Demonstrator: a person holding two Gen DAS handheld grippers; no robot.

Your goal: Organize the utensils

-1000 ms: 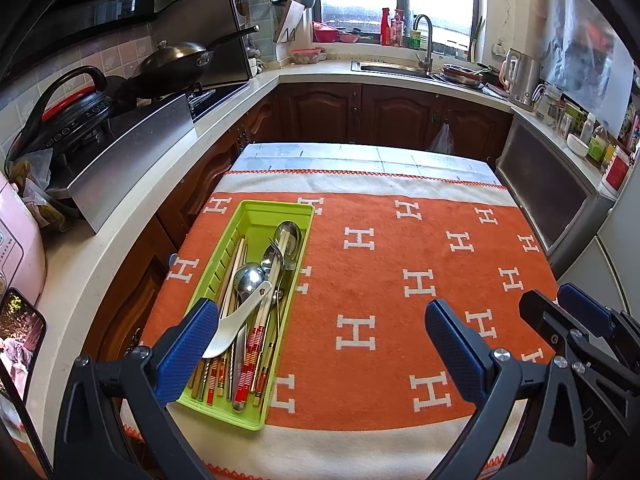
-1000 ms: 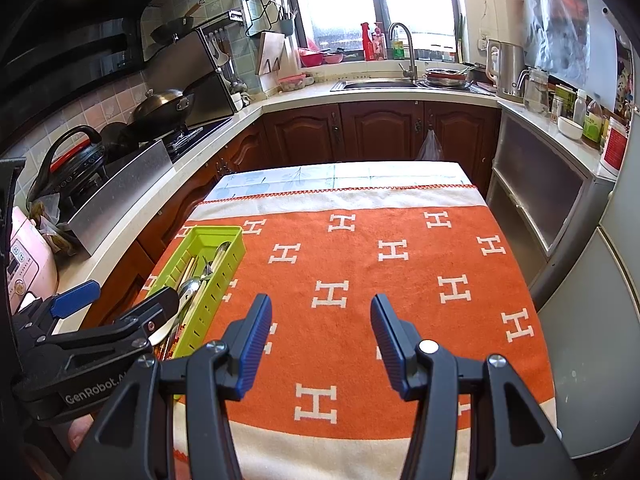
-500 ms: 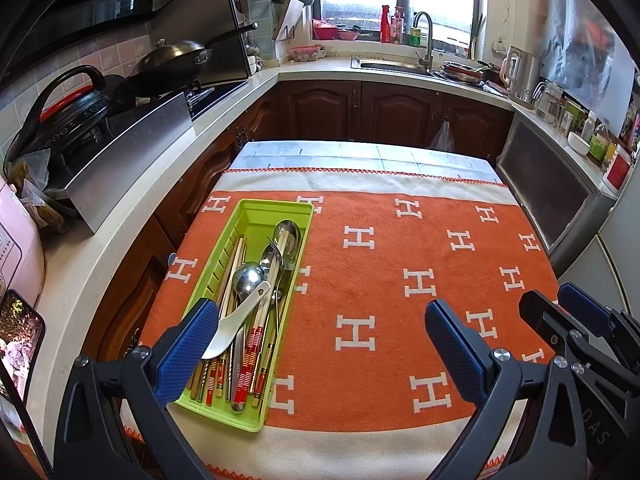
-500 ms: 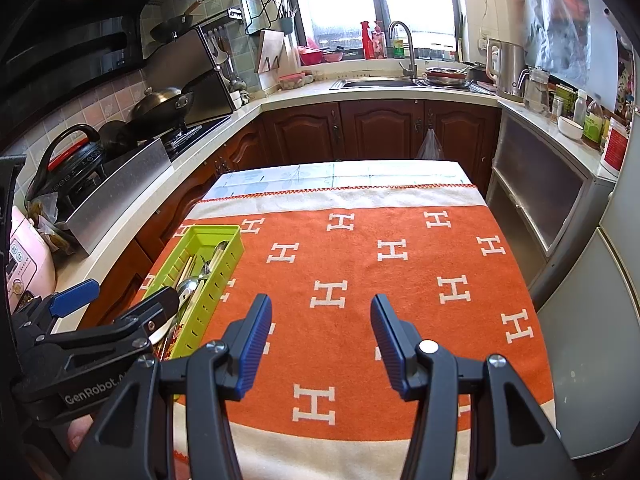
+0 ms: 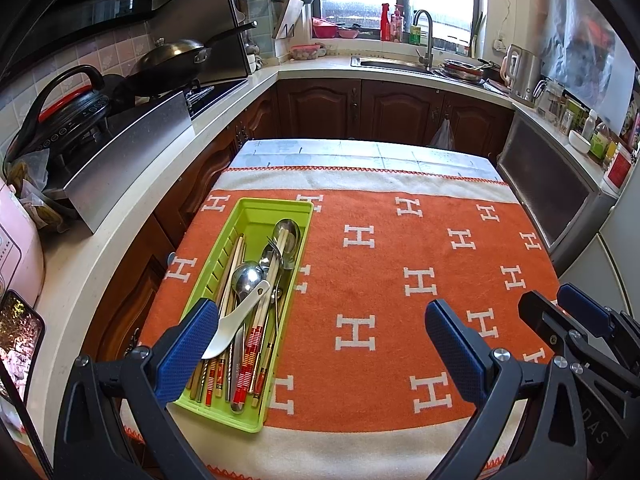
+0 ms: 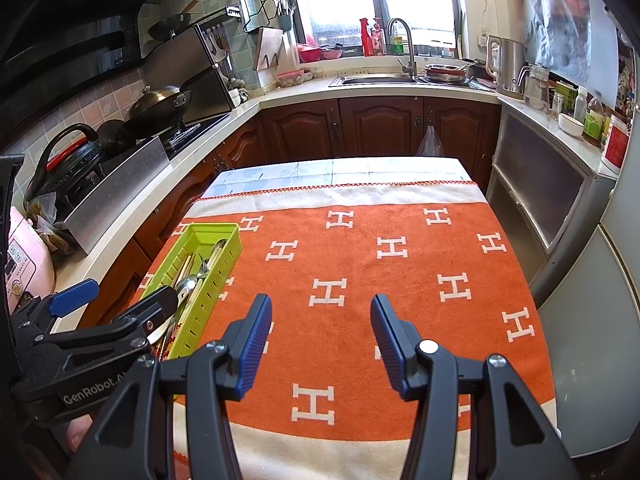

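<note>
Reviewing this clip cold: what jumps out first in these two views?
The orange blanket with white H marks covers the table and fills both views. On its left side lies a lime-green tray holding a jumble of metal spoons, red-patterned chopsticks and a white spoon. Both the left gripper and the right gripper hover open and empty above the near edge.

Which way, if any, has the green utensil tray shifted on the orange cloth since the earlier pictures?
No. The green utensil tray sits at the same white H marks of the orange cloth as before.
</note>
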